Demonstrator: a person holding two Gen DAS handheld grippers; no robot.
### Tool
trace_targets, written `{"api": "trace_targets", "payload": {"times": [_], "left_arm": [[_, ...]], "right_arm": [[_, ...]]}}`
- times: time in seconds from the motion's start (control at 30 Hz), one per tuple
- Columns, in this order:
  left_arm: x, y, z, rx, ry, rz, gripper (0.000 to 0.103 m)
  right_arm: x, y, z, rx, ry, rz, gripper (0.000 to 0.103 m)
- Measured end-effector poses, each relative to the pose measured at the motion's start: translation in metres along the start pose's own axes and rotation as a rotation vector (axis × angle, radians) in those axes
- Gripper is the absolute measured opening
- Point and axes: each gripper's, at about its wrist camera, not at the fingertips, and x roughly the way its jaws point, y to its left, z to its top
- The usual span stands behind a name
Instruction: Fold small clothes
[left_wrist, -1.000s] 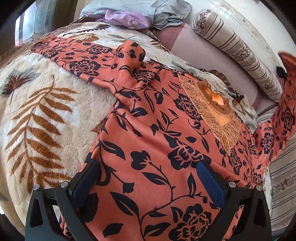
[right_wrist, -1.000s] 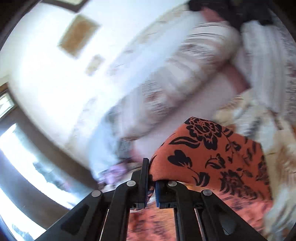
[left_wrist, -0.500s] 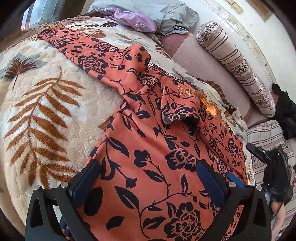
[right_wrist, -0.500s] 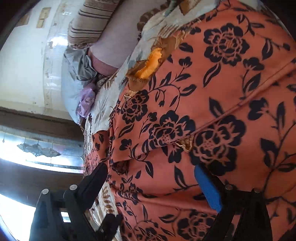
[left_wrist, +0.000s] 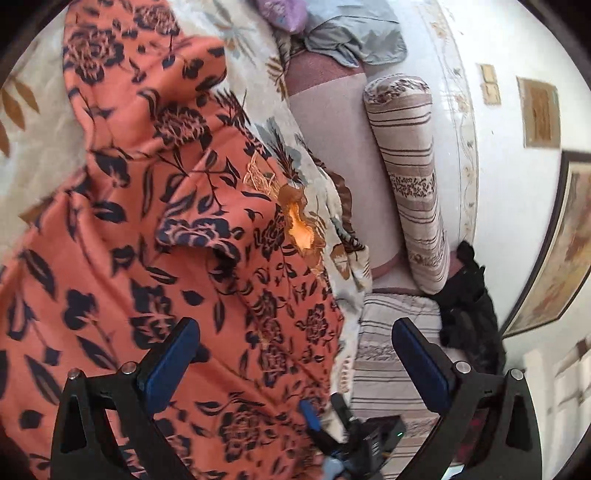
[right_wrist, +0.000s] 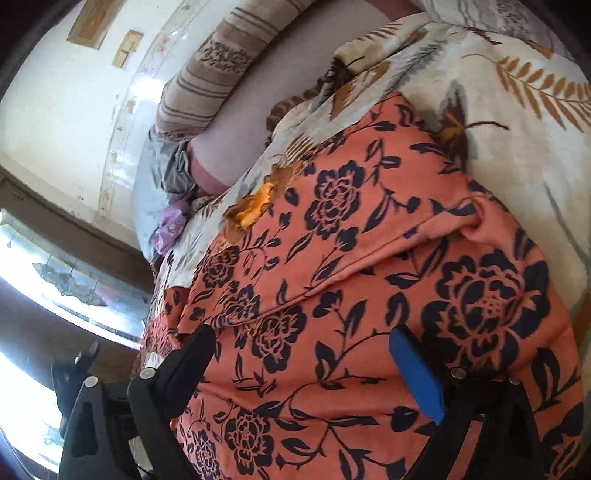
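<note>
A bed (left_wrist: 328, 122) carries a cream leaf-print blanket (right_wrist: 517, 122), and over it lies the orange garment with dark flowers (left_wrist: 122, 240), one part folded across its body near the embroidered neckline (left_wrist: 301, 221). A striped bolster (left_wrist: 413, 177) lies along the wall, with grey and purple clothes (left_wrist: 347, 33) heaped near its far end. The left gripper (left_wrist: 291, 354) hovers above the garment's edge, jaws wide apart and empty. The right gripper (right_wrist: 303, 362) hangs close over the cloth, jaws spread wide, gripping nothing.

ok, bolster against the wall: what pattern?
The bolster has beige and brown stripes with floral bands; it shows best in the left wrist view.
</note>
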Motion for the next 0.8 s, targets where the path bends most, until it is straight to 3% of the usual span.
{"api": "trace_targets", "payload": {"times": [0.17,0.23,0.3,0.33,0.37,0.47,0.5,0.53,0.57,0.6,0.63,0.67,0.73,0.8], "left_arm": [[0.035,0.020,0.032,-0.224,-0.050,0.027,0.099],[0.045,0.030,0.043,-0.287,-0.063,0.076,0.075],[0.052,0.030,0.053,-0.267,-0.042,0.203,0.001],[0.049,0.017,0.056,-0.177,-0.071,0.260,0.002],[0.043,-0.007,0.054,-0.026,-0.122,0.295,0.002],[0.029,-0.081,0.020,0.504,-0.292,0.412,0.005],[0.031,-0.085,0.010,0.586,-0.300,0.445,0.006],[0.037,-0.077,0.011,0.586,-0.257,0.479,0.006],[0.048,-0.058,0.017,0.527,-0.179,0.523,0.008],[0.061,-0.032,0.026,0.440,-0.094,0.599,0.017],[0.068,-0.006,0.031,0.352,-0.032,0.630,0.016],[0.060,-0.003,0.032,0.371,-0.090,0.551,0.017],[0.055,-0.012,0.028,0.454,-0.079,0.558,0.020],[0.048,-0.016,0.030,0.455,-0.058,0.539,0.031]], "right_arm": [[0.000,0.004,-0.002,-0.010,-0.004,0.015,0.097],[-0.005,0.004,-0.002,0.001,-0.016,0.037,0.097],[-0.008,0.004,0.000,0.005,-0.027,0.040,0.097],[-0.009,0.003,0.000,0.011,-0.031,0.033,0.097],[-0.009,0.002,0.001,0.021,-0.033,0.025,0.097],[-0.010,-0.009,0.003,0.077,-0.035,0.017,0.097],[-0.010,-0.013,0.004,0.097,-0.040,0.010,0.097],[-0.012,-0.016,0.004,0.117,-0.047,0.004,0.097],[-0.013,-0.020,0.005,0.134,-0.051,0.004,0.097],[-0.014,-0.024,0.005,0.152,-0.053,0.009,0.097],[-0.015,-0.026,0.006,0.165,-0.053,0.013,0.096],[-0.017,-0.026,0.006,0.166,-0.054,0.011,0.096],[-0.025,-0.024,0.007,0.153,-0.061,0.010,0.096],[-0.034,-0.020,0.011,0.149,-0.075,0.049,0.096]]}}
